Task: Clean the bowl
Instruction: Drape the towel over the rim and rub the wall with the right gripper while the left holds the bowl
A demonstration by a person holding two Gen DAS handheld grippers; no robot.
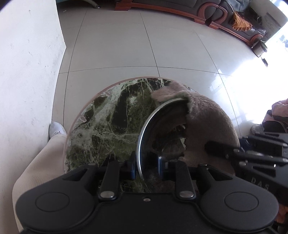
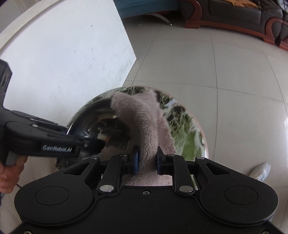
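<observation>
Above the marble table (image 1: 100,126), left wrist view: bowl (image 1: 144,129) is held tilted on edge, its rim pinched between the nearly closed fingers of the left gripper (image 1: 146,167). Cloth (image 1: 207,122) is draped over the far rim and into the bowl. Polished steel is judged stiff, light and slippery; the rim is the only sound hold.

Right wrist view: right gripper (image 2: 146,162) is clamped on the soft cloth, which is pressed to the bowl. Tiled floor (image 2: 225,75), white wall (image 2: 63,54) and sofa (image 2: 243,14) are seen beyond.
</observation>
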